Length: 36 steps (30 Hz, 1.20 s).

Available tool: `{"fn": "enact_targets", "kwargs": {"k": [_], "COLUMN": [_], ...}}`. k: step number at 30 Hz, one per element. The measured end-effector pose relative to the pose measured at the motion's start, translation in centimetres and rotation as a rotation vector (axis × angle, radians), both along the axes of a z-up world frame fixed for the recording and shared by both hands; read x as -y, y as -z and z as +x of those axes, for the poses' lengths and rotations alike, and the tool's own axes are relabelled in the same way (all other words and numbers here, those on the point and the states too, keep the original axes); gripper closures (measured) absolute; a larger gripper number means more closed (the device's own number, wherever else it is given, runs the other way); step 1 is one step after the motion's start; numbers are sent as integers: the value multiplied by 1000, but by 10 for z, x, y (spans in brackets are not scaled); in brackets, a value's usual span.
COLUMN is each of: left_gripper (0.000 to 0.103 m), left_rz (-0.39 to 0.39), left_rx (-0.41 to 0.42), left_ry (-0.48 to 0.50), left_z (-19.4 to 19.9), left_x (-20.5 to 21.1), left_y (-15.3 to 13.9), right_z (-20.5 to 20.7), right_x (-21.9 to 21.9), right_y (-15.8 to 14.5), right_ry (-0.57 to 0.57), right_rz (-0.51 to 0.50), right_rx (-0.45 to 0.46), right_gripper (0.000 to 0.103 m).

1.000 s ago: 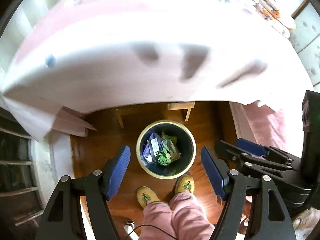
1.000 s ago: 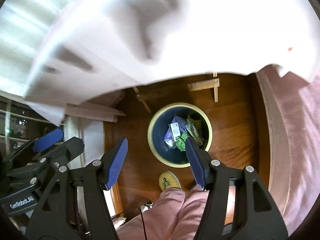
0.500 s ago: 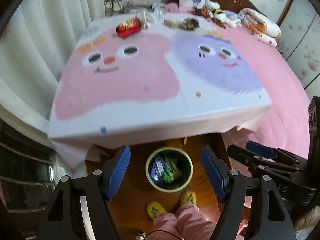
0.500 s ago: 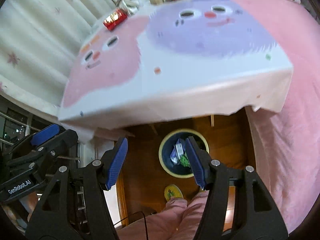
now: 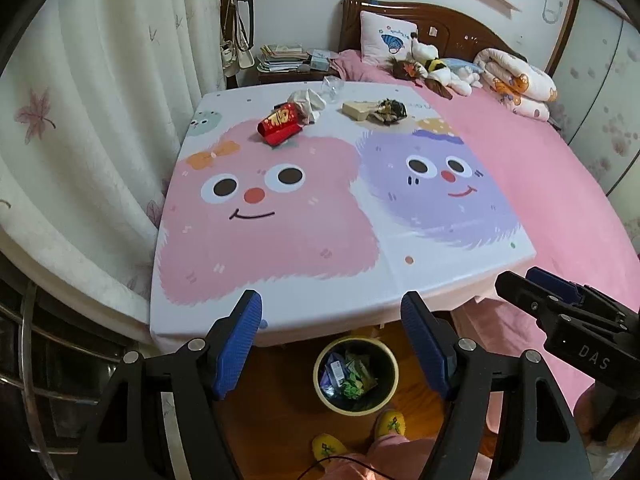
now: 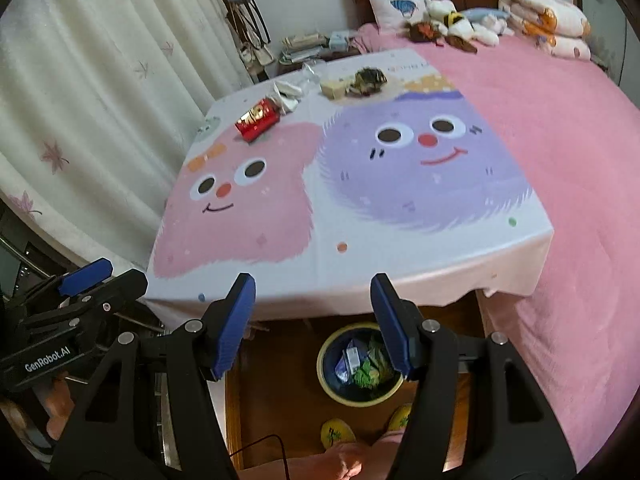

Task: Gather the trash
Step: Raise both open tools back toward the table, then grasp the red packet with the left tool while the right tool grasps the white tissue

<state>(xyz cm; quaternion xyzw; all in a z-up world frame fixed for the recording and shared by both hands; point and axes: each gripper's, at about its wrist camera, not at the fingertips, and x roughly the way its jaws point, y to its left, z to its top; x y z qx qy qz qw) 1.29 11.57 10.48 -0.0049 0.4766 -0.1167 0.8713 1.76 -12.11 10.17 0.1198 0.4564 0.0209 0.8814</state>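
Left gripper [image 5: 332, 340]: blue-padded fingers spread wide, nothing between them, held above the near edge of the table and looking out across it.
Right gripper [image 6: 312, 322]: blue pads likewise wide apart and empty, level with the other tool; its black body also shows at the right edge of the left wrist view.
Round dark bin with a pale yellow rim [image 5: 356, 374]: on the wooden floor below the table's near edge, mouth upward, holding blue, white and green wrappers; in the right wrist view the right finger covers part of its rim.
Red rectangular snack packet with gold lettering [image 5: 280, 124]: lies at the far side of the cartoon-print tablecloth [image 5: 280, 240], long axis running from near-left to far-right.
Crumpled white paper [image 5: 308, 102]: just beside the red packet's far end, touching it.
Beige block-shaped piece [image 5: 356, 110]: far edge of the cloth, beside a dark crumpled wrapper [image 5: 390, 111].
Clear plastic piece [image 5: 333, 86]: at the far edge, shape hard to make out.
Person: pink trouser legs and yellow slippers [image 5: 328, 446] at the bottom of both views, cut off by the frame.
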Motion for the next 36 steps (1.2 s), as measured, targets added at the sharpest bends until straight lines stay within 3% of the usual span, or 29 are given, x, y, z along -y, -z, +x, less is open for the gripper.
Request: {"fn": "enact_targets", "kwargs": {"k": [10,18,23,28,36], "left_gripper": [31,31,31,31,31], "left_rz": [-6,13,55,103,180], "left_rx": [45,38,23,-33,-145], "left_ry": [-38,-98,-143,-169,-157], "left_z": [33,107,184,285,441], "left_x": [-23,-27,-14,9,34], "left_y": [-19,-26,-19,1,82], "right_z": [28,94,166,266,409], "right_x": [-11,4,23,43,41], "right_y": [-25,-24,-18,1,44], "right_ry": [-13,-78,-147,-240,-395], "right_rz": [-70,-59,-36,-11,9], "right_rx": [48,64,81,54,31], "right_gripper": [46,46,46,46,46]}}
